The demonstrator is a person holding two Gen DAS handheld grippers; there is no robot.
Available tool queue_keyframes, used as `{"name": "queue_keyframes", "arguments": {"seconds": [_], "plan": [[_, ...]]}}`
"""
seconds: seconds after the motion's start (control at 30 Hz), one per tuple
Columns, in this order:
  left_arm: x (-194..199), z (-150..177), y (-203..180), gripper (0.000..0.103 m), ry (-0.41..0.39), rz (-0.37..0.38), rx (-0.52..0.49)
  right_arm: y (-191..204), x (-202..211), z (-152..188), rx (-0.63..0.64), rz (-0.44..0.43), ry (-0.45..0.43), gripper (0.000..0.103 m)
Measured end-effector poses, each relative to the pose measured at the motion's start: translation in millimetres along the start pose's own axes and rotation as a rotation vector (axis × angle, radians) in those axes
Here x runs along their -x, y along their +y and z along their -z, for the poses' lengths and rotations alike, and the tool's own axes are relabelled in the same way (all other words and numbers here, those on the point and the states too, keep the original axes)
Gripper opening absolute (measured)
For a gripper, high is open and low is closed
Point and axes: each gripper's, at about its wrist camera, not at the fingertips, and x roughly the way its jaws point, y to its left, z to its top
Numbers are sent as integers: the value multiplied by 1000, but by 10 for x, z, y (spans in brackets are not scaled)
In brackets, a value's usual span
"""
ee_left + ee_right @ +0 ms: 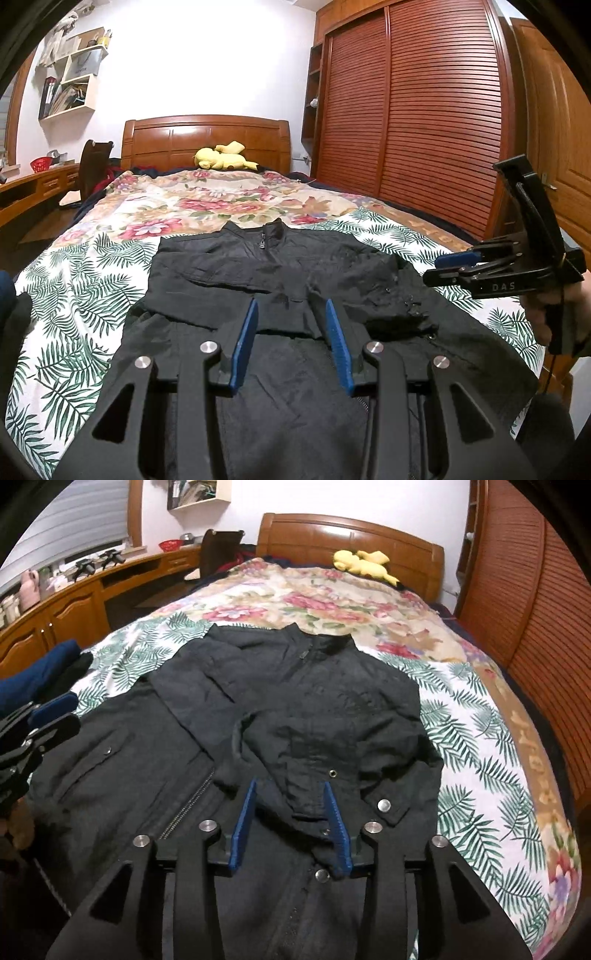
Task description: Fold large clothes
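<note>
Black jacket (273, 280) lies face up on the bed (92, 280), collar at the far end, hem near, roughly mid-bed on the leaf-print cover. Both sleeves look already folded in across the chest: left one runs diagonally over the front, right one lies crumpled over the zip w/ its snap cuff (384, 806) showing near the right edge. So sleeve step seems done, tho the right sleeve is bunched, not flat.

Left gripper (291, 343) hovers over the lower front, partly parted, nothing between the pads. Right gripper (291, 823) also partly parted, no cloth pinched; the bunched sleeve end sits just under it and seems to brush the right pad, can't tell for sure. From the left cam it's seen side-on at the right, off the jacket edge.

Left to do, my guess: smooth the right sleeve, then bring hem up to collar, maybe one more fold. Roughly halfway.
</note>
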Motion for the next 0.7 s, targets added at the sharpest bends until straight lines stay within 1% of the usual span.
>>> {"name": "queue_keyframes", "arguments": {"seconds": [0.1, 0.4, 0.53, 0.7], "plan": [[-7, -1, 3, 37, 1, -3, 0, -21, -26, 12, -6, 12, 9, 50], [18, 20, 30, 37, 6, -10, -7, -228, -432, 186, -71, 47, 100, 52], [26, 26, 37, 37, 8, -15, -11, -340, -614, 166, -102, 60, 117, 52], [27, 27, 43, 37, 9, -20, -12, -505, -823, 86, -166, 48, 119, 52]]}}
